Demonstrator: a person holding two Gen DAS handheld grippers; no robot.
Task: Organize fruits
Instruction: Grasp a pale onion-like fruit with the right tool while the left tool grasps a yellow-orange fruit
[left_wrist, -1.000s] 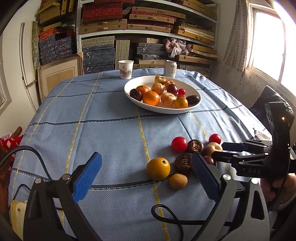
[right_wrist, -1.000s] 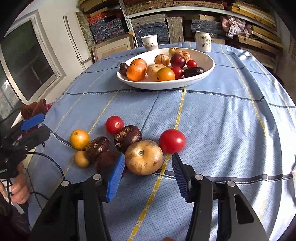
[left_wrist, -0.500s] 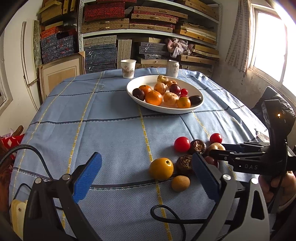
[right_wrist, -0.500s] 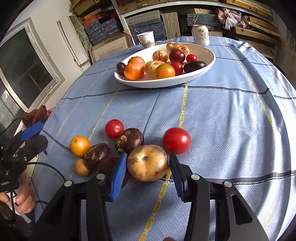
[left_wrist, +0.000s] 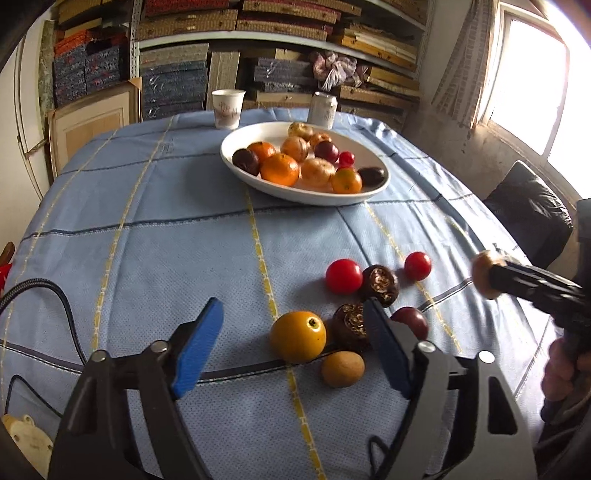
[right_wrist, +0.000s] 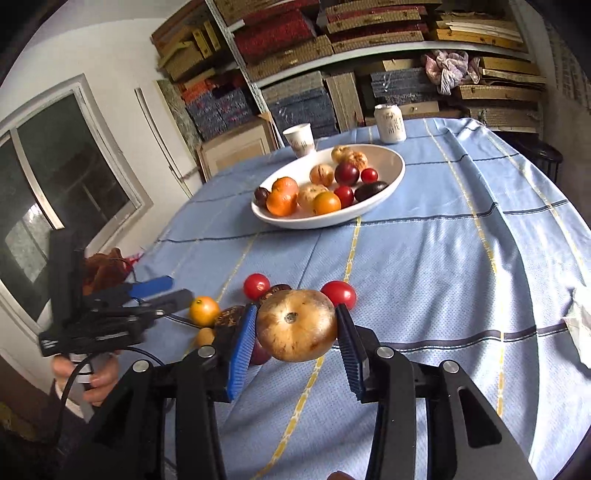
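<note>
1. Two hand-held grippers are seen over a table covered by a blue cloth (left_wrist: 155, 258) with yellow and dark stripes.
2. The right gripper (right_wrist: 295, 325) is clamped on a tan, brown-speckled round fruit (right_wrist: 297, 325), which is pressed by both blue pads and held clear of the cloth; its jaws have just been closing on it.
3. In the left wrist view the same fruit (left_wrist: 484, 275) is seen at the tip of the right gripper, at the right edge, above the table.
4. The left gripper (left_wrist: 291, 339) is held with its jaws apart and nothing is pressed by its pads; the jaws have just been closing. An orange-yellow fruit (left_wrist: 297, 336) and a dark wrinkled fruit (left_wrist: 351, 326) lie on the cloth between its fingers.
5. A small tan fruit (left_wrist: 342, 369) lies just in front of those two, and a dark red plum (left_wrist: 412, 321) is partly hidden behind the right-hand finger.
6. Further back, a red tomato (left_wrist: 343, 276), a second dark wrinkled fruit (left_wrist: 380, 285) and a smaller red tomato (left_wrist: 417, 266) are grouped close together on the cloth.
7. A white oval bowl (left_wrist: 303, 194) stands well beyond the loose fruit and is filled with oranges, pale fruits, dark fruits and small red ones.
8. Behind the bowl a paper cup (left_wrist: 228, 109) and a can (left_wrist: 323, 107) are placed near the far table edge.
9. The person's left hand (right_wrist: 92, 376) is seen around the left gripper's handle.
</note>
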